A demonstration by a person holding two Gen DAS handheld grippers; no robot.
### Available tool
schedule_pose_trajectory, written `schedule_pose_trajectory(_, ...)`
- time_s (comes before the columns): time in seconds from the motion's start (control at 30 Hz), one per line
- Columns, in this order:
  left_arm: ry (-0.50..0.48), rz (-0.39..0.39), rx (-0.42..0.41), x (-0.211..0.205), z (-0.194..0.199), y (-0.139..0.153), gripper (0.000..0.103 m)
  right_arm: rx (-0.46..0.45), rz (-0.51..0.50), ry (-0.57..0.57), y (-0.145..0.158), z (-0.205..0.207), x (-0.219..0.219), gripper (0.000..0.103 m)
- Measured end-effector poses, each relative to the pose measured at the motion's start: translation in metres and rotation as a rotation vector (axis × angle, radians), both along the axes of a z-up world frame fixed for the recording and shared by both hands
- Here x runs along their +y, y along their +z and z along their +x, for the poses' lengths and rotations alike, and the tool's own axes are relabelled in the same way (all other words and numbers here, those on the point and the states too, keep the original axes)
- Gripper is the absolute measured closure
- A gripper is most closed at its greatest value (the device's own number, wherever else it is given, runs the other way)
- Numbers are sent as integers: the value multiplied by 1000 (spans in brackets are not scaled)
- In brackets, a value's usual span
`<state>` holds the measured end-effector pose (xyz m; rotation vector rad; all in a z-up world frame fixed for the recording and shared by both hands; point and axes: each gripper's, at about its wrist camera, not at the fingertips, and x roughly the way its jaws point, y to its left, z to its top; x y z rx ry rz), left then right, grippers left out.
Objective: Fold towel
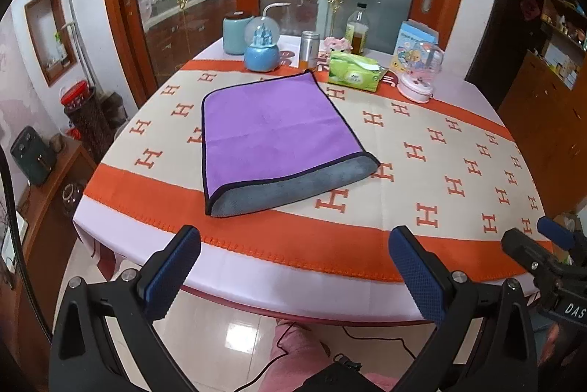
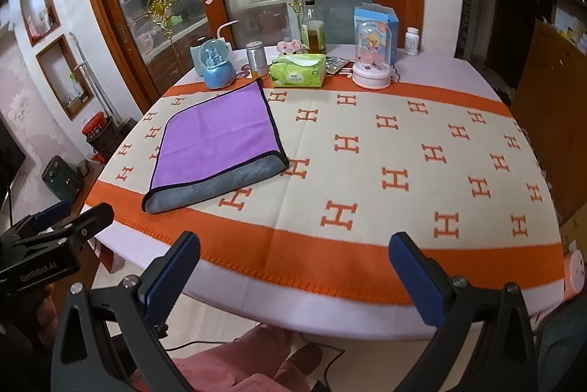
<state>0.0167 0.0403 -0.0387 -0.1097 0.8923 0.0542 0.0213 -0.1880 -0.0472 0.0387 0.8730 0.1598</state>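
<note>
A purple towel with a black hem lies folded on the table, its grey underside showing along the near edge. It also shows in the right wrist view, left of centre. My left gripper is open and empty, held back over the table's near edge, in front of the towel. My right gripper is open and empty, near the table's front edge, to the right of the towel. Each gripper shows at the edge of the other's view: the right one, the left one.
The table has an orange and cream cloth with H marks. Along its far edge stand a blue snow globe, a can, a green tissue pack, a bottle and a pink dome toy. A glass cabinet stands behind.
</note>
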Motion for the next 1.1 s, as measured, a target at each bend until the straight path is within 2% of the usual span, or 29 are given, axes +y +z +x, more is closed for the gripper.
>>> schedule_pose_trajectory(0.27, 57, -23, 36, 24, 28, -15, 1, -30, -61, 76, -8, 37, 11, 0)
schedule_pose_trajectory(0.63, 78, -39, 82, 58, 80, -37, 1, -72, -122, 204, -24, 101, 39, 0)
schedule_pose_trajectory(0.77, 96, -42, 122, 72, 99, -51, 1, -66, -138, 248, -34, 123, 48, 1)
schedule_pose_trajectory(1.1, 98, -37, 225, 100, 142, -91, 1, 9, -168, 348, -77, 174, 76, 12)
